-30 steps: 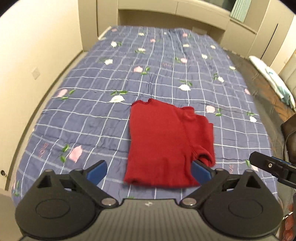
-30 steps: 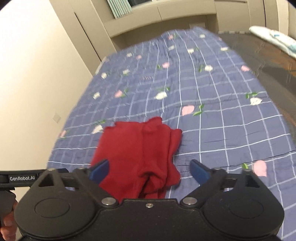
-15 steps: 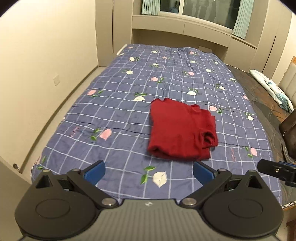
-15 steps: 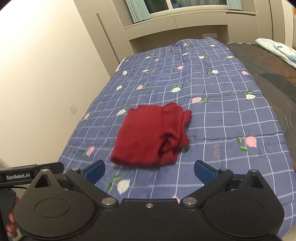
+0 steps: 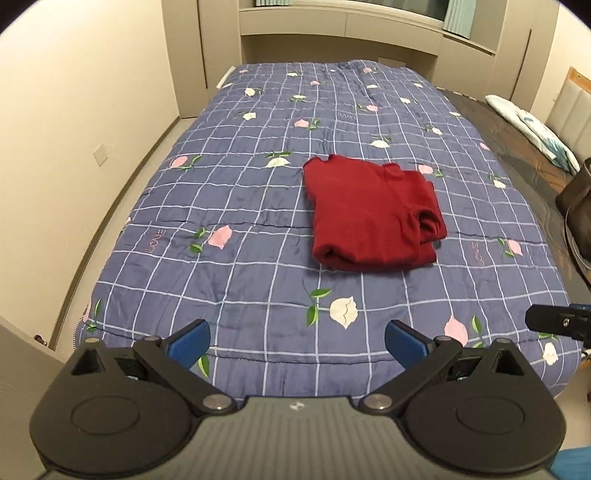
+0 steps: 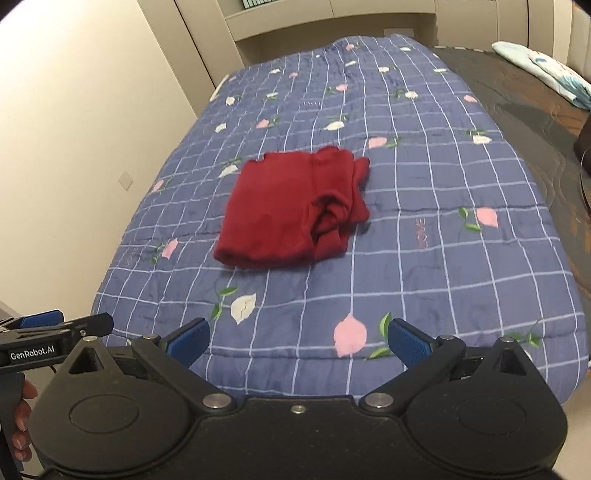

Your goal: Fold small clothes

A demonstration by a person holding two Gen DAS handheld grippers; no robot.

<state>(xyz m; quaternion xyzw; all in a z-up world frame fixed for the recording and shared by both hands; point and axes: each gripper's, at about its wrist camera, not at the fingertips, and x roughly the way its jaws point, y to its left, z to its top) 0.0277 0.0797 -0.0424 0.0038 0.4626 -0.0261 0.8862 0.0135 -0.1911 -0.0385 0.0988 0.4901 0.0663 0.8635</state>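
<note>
A dark red garment (image 5: 373, 214) lies folded into a rough rectangle on the blue flowered quilt (image 5: 258, 206), with bunched cloth along its right side. In the right wrist view the same red garment (image 6: 295, 214) sits mid-bed on the quilt (image 6: 424, 184). My left gripper (image 5: 297, 341) hangs open over the near edge of the bed, well short of the garment, with nothing between its blue pads. My right gripper (image 6: 299, 341) is open too, at the same near edge and empty. The left gripper (image 6: 48, 338) shows at the left edge of the right wrist view.
A cream wall (image 5: 74, 129) runs along the bed's left side. Built-in cabinets (image 5: 332, 33) stand behind the bed. A dark bedspread (image 6: 517, 96) with a pale pillow (image 5: 528, 129) lies at the right. A dark bag (image 5: 576, 206) sits at the right edge. A hand (image 6: 22, 417) holds the left handle.
Both grippers have pulled back and away from the red garment toward the near edge of the bed. The garment stays folded on the quilt and looks smaller and farther.
</note>
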